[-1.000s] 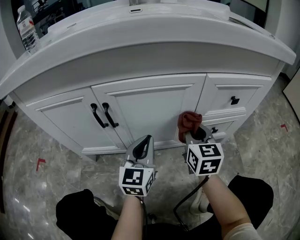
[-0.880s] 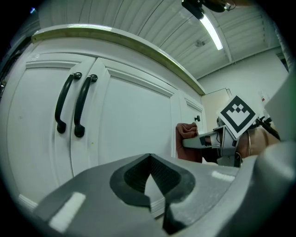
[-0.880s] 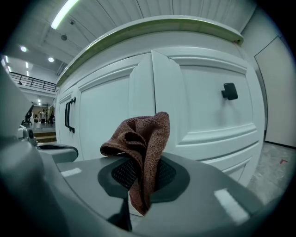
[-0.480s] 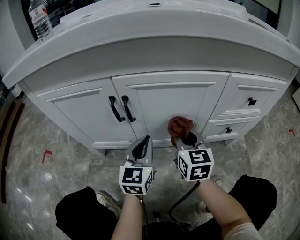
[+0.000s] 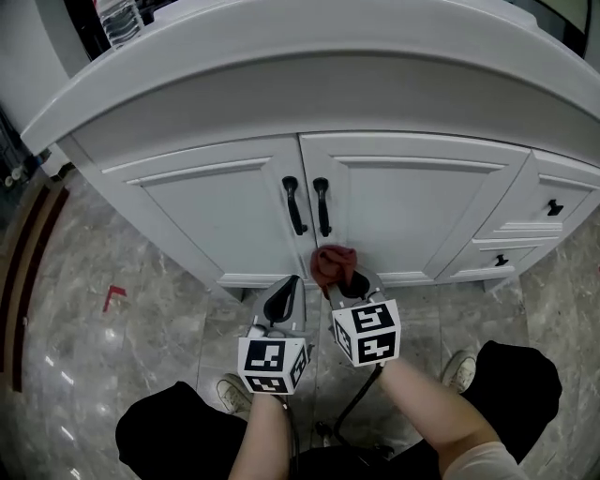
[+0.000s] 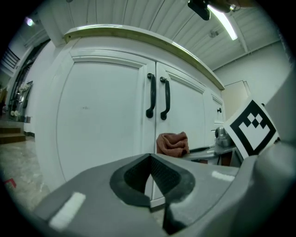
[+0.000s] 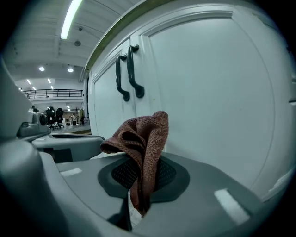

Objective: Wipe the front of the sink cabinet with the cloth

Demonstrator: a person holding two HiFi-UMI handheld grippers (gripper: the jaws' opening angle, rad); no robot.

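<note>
The white sink cabinet [image 5: 225, 211] has two doors with black handles [image 5: 308, 205] at the centre seam. A reddish-brown cloth [image 5: 333, 264] is bunched low against the right door, just under the handles. My right gripper [image 5: 339, 281] is shut on the cloth [image 7: 141, 143], which stands up out of its jaws in front of the door [image 7: 208, 83]. My left gripper [image 5: 285, 297] hangs to the left of it, shut and empty, a little back from the cabinet. In the left gripper view the cloth [image 6: 172, 143] shows beside the seam below the handles [image 6: 157, 97].
Drawers with black knobs [image 5: 553, 207] sit at the cabinet's right. A water bottle [image 5: 120, 17] stands on the countertop at the far left. Grey marble floor [image 5: 112, 347] lies in front, with a red mark [image 5: 113, 296]. The person's shoes and dark trousers are below.
The cloth and my right gripper have slid left along the cabinet front, from near the right drawers to under the door handles. My left gripper kept its place beside it.
</note>
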